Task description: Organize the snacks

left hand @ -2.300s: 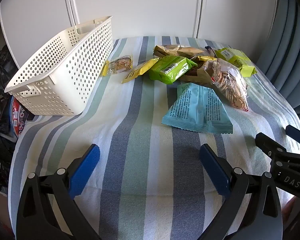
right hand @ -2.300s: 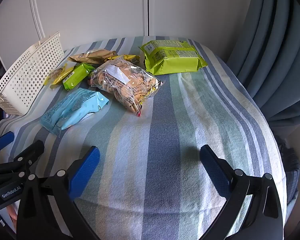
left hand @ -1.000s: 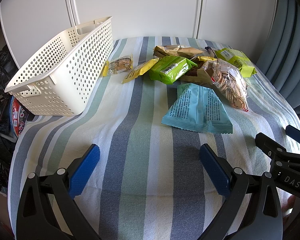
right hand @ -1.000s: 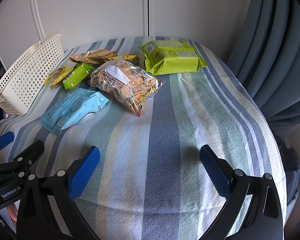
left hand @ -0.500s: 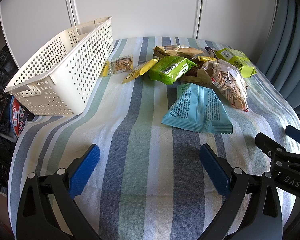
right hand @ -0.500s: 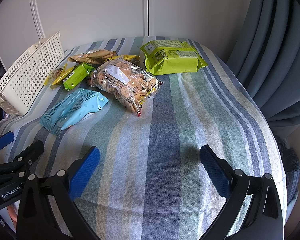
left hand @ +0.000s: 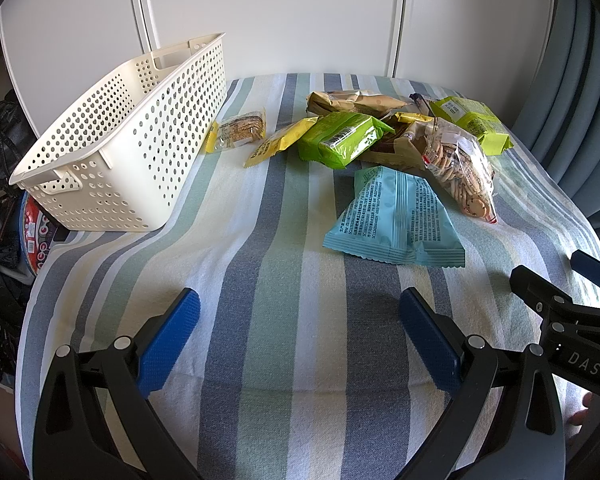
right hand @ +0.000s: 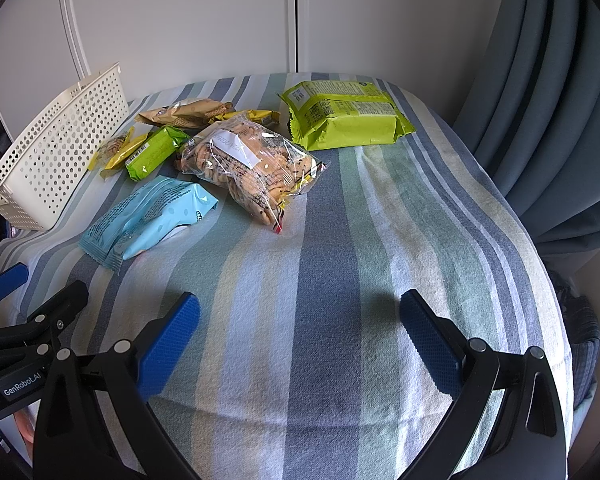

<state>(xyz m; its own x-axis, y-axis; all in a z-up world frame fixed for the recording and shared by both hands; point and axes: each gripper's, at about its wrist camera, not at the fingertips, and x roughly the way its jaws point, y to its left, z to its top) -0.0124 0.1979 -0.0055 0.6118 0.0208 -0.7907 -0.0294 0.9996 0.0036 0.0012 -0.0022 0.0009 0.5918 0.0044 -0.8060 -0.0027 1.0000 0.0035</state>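
Several snack packs lie on a striped tablecloth. A light blue pack (left hand: 396, 220) (right hand: 148, 218) lies nearest, with a clear bag of cookies (left hand: 460, 168) (right hand: 252, 164) to its right. Behind them are a small green pack (left hand: 344, 138) (right hand: 154, 152), a large lime-green pack (right hand: 344, 116) (left hand: 474, 122), tan and yellow packs (left hand: 352, 102), and a small cookie packet (left hand: 240, 130). A white perforated basket (left hand: 116, 148) (right hand: 48, 152) stands empty at the left. My left gripper (left hand: 300, 334) and my right gripper (right hand: 300, 334) hover open near the front edge, holding nothing.
White cupboard doors (left hand: 268, 16) stand behind the table. Grey-blue curtains (right hand: 556, 92) hang along the right. Dark clutter and a red round tin (left hand: 36, 228) sit off the table's left edge. Striped cloth (right hand: 340, 248) stretches between the grippers and the snacks.
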